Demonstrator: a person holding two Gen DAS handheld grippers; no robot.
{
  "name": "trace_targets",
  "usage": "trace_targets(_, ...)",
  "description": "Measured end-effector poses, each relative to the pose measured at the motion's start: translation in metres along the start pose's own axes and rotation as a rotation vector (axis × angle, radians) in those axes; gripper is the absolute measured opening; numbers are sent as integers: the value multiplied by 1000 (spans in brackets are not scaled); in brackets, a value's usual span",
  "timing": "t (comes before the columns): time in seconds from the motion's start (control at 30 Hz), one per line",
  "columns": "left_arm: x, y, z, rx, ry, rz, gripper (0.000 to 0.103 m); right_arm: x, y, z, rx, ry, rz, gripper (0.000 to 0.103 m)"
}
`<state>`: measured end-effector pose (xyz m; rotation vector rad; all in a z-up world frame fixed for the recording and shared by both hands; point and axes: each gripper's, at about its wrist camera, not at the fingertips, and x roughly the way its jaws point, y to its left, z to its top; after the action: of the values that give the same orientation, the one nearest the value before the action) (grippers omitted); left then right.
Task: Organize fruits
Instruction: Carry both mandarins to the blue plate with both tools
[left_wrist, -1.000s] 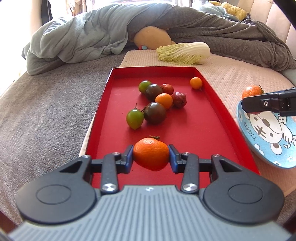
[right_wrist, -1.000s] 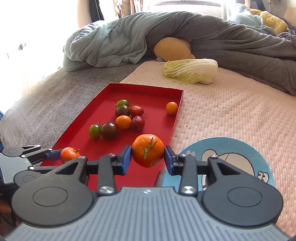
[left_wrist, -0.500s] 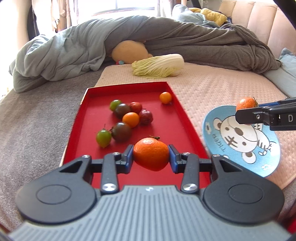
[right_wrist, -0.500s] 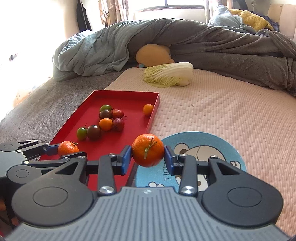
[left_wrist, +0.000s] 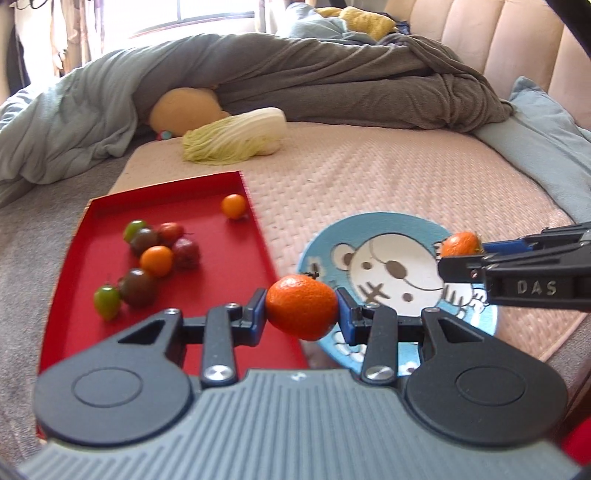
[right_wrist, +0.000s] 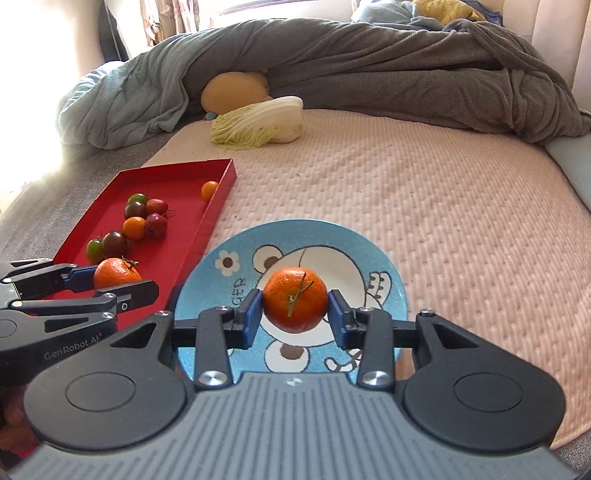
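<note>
My left gripper is shut on a tangerine, held above the right edge of the red tray, beside the blue bear plate. The right gripper is shut on a second tangerine, which hangs over the middle of that plate. In the right wrist view the left gripper and its tangerine show at the left, over the tray's near end. Several small tomatoes lie in the tray.
A napa cabbage and a tan plush toy lie at the back on the pink quilted mat. Grey blankets pile behind them. A grey bed cover lies to the tray's left.
Both grippers have swung to the right with their tangerines. The left one went from mid-tray to the tray's right edge; the right one went from the plate's left rim to over its middle.
</note>
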<state>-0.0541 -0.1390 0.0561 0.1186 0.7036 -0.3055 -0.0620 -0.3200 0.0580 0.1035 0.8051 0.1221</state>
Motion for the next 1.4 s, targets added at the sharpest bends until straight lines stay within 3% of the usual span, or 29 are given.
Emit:
trace_targets(0.6, 61, -30, 2, 18, 83, -38, 42, 38, -27, -6, 40, 55, -35, 44)
trace_targets(1.4, 77, -32, -4, 8, 106, -57, 43, 54, -30, -10, 35, 84, -49, 44)
